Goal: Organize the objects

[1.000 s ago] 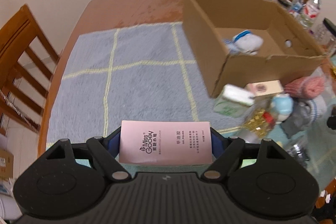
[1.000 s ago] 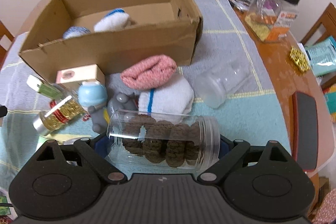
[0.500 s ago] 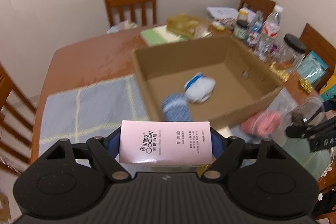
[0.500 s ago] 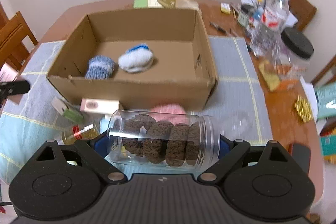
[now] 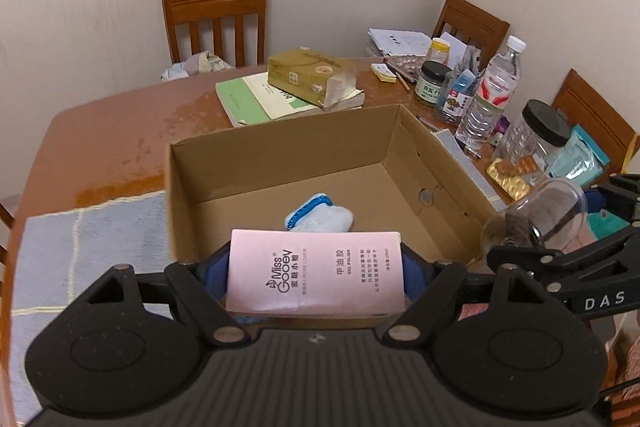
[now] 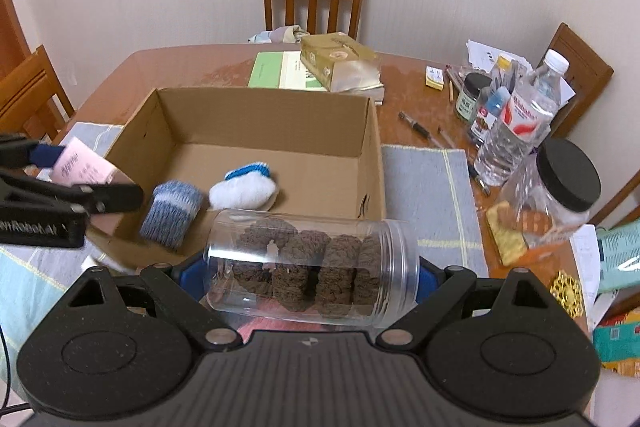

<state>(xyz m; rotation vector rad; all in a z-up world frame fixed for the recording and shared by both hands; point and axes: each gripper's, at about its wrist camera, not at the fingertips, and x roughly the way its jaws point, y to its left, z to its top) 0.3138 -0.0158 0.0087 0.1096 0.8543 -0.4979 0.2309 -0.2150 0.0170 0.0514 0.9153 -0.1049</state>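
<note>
Tongs on both sides hover at the cardboard box's [image 6: 372, 147] near wall, presumably ready to drop loads in. Left tongs [image 5: 316, 269] clench a pink carton [image 5: 314, 273] flat; right tongs [image 6: 310, 267] grip a clear jar [image 6: 312, 263] sideways.

We saw a brown wooden surface [image 6: 192, 67] with a grey checked cloth [image 6: 432, 187] spread over its near part. An open cardboard box [image 6: 372, 147] stood on the cloth. Behind it lay a green book [image 6: 268, 69] under a gold packet [image 6: 336, 61]. At the right stood a water bottle [image 6: 516, 131], a black-lidded jar [image 6: 552, 195], a small dark jar [image 6: 472, 99] and pens [image 6: 416, 125].
</note>
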